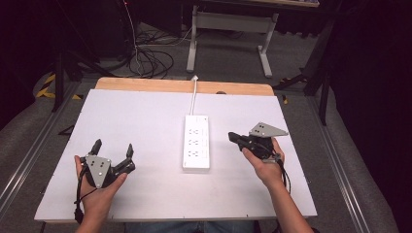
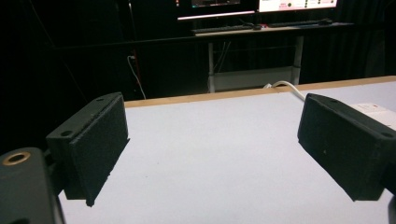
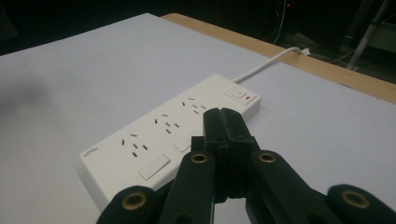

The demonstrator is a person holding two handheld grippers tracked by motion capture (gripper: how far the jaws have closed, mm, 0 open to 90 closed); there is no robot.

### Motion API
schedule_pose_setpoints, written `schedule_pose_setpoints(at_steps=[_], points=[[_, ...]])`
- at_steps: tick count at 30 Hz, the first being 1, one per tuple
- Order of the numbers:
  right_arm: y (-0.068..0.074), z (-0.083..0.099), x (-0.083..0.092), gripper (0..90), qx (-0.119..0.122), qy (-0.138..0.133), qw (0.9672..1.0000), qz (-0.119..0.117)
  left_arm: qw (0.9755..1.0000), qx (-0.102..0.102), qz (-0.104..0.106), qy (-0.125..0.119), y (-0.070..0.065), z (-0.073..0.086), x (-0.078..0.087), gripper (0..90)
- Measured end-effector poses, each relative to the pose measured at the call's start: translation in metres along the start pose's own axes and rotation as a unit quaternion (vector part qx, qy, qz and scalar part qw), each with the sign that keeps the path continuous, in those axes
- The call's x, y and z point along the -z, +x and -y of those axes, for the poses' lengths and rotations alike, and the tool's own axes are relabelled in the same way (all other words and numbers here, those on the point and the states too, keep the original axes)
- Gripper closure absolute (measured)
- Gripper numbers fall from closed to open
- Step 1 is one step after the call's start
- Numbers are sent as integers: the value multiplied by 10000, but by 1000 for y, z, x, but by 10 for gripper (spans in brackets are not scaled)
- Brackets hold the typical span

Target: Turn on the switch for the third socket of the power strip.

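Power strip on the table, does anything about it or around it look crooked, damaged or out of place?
Nothing stands out. The power strip lies flat and square on the white table, its cord running straight off the far edge, sockets empty. The right gripper is shut beside it; the left gripper is open, well apart.

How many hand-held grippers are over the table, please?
2: the open left hand-held gripper over the white table at its near left, and the shut right hand-held gripper beside the white plastic power strip.

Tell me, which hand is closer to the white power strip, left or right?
Right, probably. The right gripper sits beside the power strip, shut jaws aimed at it. The left gripper rests farther off, jaws open over bare table.
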State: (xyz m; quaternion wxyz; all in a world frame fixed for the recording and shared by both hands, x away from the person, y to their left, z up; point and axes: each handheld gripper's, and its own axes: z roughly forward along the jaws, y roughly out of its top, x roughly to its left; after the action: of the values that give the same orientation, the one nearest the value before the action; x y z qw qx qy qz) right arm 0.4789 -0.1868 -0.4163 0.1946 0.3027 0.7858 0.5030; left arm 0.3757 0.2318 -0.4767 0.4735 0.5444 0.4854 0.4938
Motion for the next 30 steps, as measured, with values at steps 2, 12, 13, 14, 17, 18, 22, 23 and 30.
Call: schedule_pose_setpoints(at_steps=[2,12,13,14,17,18,22,23,30], points=[[2,-1,-3,900,6,20,10000,-35,10000,-3,6,-2,0,0,0,92],[8,-2,-12,900,73,142,9998,-138,10000,-19,37,23,-1,0,0,93],[9,-2,-13,900,77,153,9997,-152,10000,-23,38,23,-1,0,0,92],[9,-2,-14,900,77,161,9997,-157,10000,-28,36,23,-2,0,0,92],[11,-3,-19,900,89,204,9996,-191,10000,-29,44,28,-2,1,0,92],[12,-3,-22,900,102,218,9995,-208,10000,-30,45,29,-2,1,0,92],[18,-3,-29,900,184,304,9990,-267,10000,-13,40,25,-1,1,0,92],[19,-3,-30,900,197,329,9989,-274,10000,8,46,20,-1,1,0,92],[25,4,-43,900,264,531,9976,-371,10000,-43,68,18,-2,0,0,92]])
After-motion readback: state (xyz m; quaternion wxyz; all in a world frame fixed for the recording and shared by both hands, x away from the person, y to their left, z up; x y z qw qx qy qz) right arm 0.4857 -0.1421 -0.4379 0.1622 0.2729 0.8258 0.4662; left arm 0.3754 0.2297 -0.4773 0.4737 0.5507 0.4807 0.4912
